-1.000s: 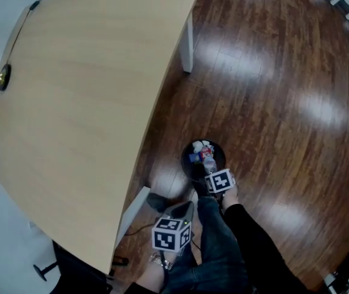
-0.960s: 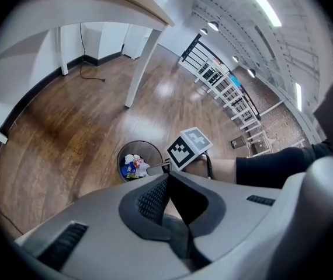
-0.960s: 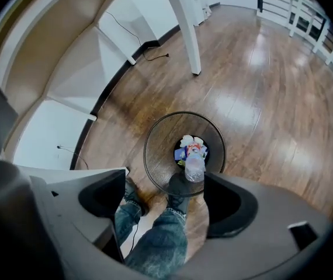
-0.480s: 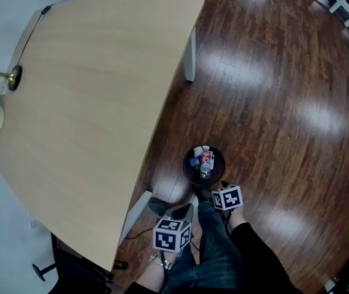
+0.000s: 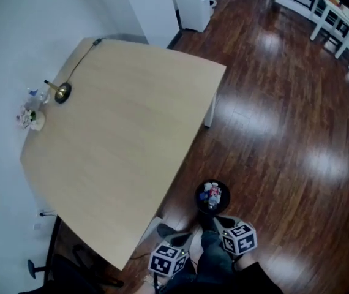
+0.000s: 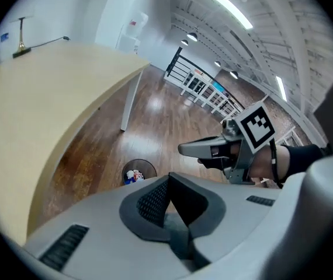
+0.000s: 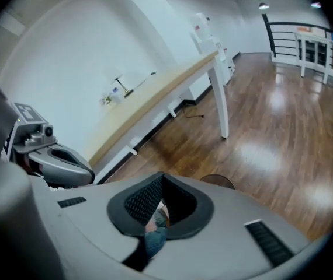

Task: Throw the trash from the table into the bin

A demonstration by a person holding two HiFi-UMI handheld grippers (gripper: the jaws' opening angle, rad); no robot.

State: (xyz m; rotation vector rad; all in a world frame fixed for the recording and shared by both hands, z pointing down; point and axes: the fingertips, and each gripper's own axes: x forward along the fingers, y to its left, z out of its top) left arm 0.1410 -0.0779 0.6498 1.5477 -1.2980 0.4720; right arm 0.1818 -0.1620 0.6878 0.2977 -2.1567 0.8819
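The black round bin (image 5: 212,196) stands on the wood floor by the table's near corner, with mixed trash (image 5: 211,195) inside. Both grippers hang low in the head view, close to the person's legs. My left gripper (image 5: 177,241) is shut and empty, left of the bin and nearer the person. My right gripper (image 5: 223,224) sits just on the near side of the bin; its jaws have just been closing and hold nothing. The left gripper view shows the bin (image 6: 137,172) beyond its jaws. Only the bin's rim (image 7: 216,181) peeks over the right gripper's body.
The large light wooden table (image 5: 125,146) fills the left half, with a brass stand (image 5: 60,91) and a small flower pot (image 5: 30,118) at its far edge. Its white leg (image 5: 210,112) stands on the dark wood floor (image 5: 285,133). White furniture (image 5: 340,11) is at the far right.
Both grippers have risen and drawn back toward the person; the right one has left the bin's rim and closed its jaws. The head view has lifted and shows more of the room.
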